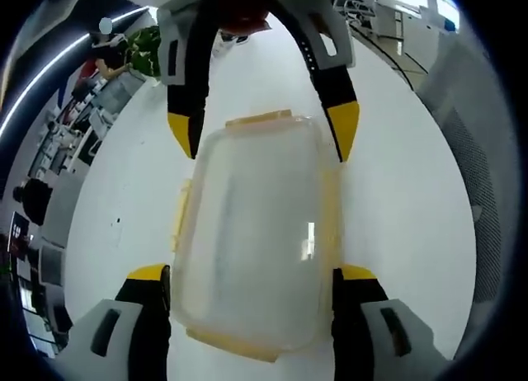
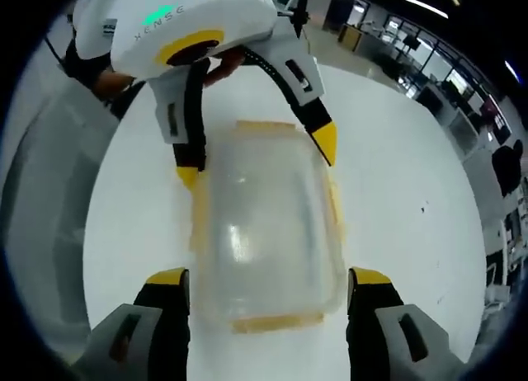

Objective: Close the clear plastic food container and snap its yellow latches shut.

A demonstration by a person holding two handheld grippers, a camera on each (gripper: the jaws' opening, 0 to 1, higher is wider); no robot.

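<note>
A clear plastic food container [image 1: 252,232] lies on the white table [image 1: 404,199] with its lid resting on top. Yellow latches show at its far end [image 1: 260,117] and along its left side [image 1: 181,212]. My left gripper [image 1: 252,274] is open, its yellow-tipped jaws straddling the near end, close to both side walls. My right gripper [image 1: 262,129] reaches in from the opposite end, open, jaws either side of the box. In the right gripper view the container [image 2: 264,224] sits between my right gripper [image 2: 269,278] and the left gripper [image 2: 257,158].
A grey mesh chair back [image 1: 487,191] stands past the table's right edge. Office desks and a seated person [image 1: 107,59] are far off to the left. More desks [image 2: 462,76] lie beyond the table in the right gripper view.
</note>
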